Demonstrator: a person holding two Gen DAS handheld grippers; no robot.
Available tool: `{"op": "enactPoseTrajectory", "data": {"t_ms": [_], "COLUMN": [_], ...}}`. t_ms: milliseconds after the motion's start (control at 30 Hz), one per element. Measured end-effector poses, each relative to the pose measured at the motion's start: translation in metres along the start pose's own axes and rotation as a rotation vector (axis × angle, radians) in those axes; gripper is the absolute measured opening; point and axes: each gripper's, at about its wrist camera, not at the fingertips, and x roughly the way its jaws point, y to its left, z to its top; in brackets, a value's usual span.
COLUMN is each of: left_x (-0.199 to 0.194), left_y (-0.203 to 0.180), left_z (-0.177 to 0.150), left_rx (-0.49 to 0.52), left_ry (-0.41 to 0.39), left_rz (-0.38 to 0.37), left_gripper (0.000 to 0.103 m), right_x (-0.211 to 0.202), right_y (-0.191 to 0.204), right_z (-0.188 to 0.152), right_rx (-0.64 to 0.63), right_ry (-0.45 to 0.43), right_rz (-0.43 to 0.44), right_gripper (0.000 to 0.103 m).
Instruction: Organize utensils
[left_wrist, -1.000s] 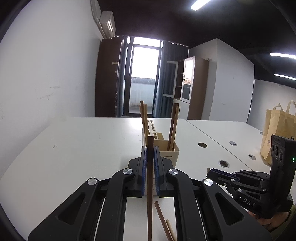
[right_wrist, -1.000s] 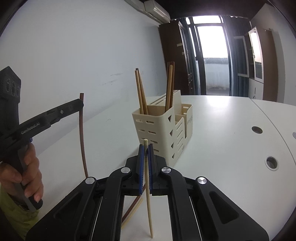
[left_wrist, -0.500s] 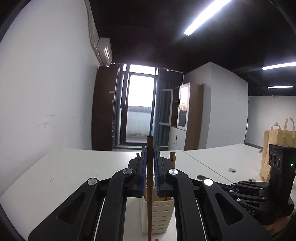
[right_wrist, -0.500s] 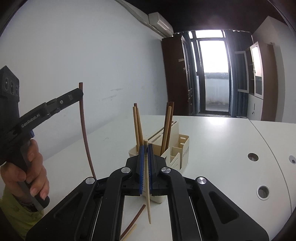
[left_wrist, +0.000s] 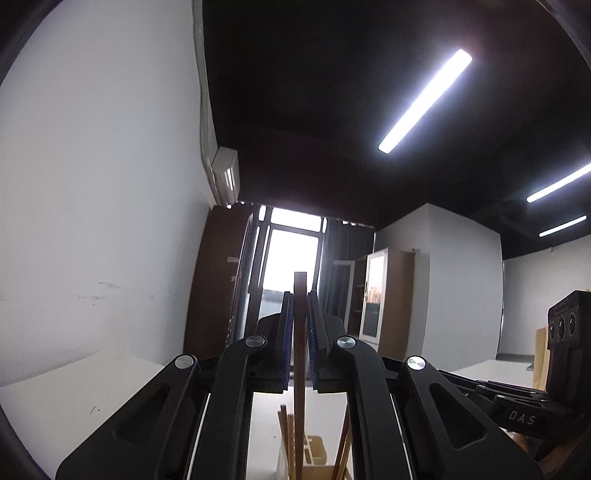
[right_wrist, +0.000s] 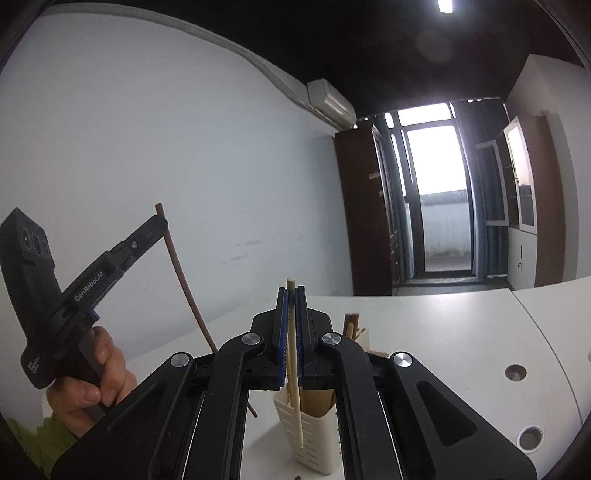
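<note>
I am pinching a dark brown chopstick (left_wrist: 300, 332) upright in my left gripper (left_wrist: 300, 317), and my right gripper (right_wrist: 291, 317) is clamping a pale chopstick (right_wrist: 293, 369) the same way. Both are hanging above the cream slotted utensil holder (right_wrist: 314, 439) on the white table (right_wrist: 443, 332), where other chopsticks (right_wrist: 351, 325) are standing. I judge this the carrying step; next each tip needs lowering into a compartment before I let go.
</note>
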Motion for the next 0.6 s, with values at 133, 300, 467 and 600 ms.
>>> {"op": "enactPoseTrajectory", "data": {"t_ms": [133, 300, 467, 600], "left_x": [0.004, 0.017, 0.039, 0.055], "left_y": [-0.003, -0.009, -0.012, -0.012], "left_z": [0.002, -0.002, -0.018, -0.032], "left_rx": [-0.024, -0.018, 0.008, 0.021], "left_ry": [-0.054, -0.060, -0.004, 0.072], "left_rz": [-0.014, -0.028, -0.022, -0.015], "left_gripper": [0.007, 0.007, 0.007, 0.007], "right_x": [0.006, 0.008, 0.025, 0.034], "right_y": [-0.005, -0.007, -0.015, -0.022], "right_z": [0.006, 0.005, -0.003, -0.008], "right_rx": [-0.002, -0.029, -0.026, -0.008], "right_ry": [-0.039, -0.088, -0.049, -0.021], "right_rz": [0.009, 0.003, -0.019, -0.029], "right_gripper": [0.005, 0.005, 0.004, 0.002]}}
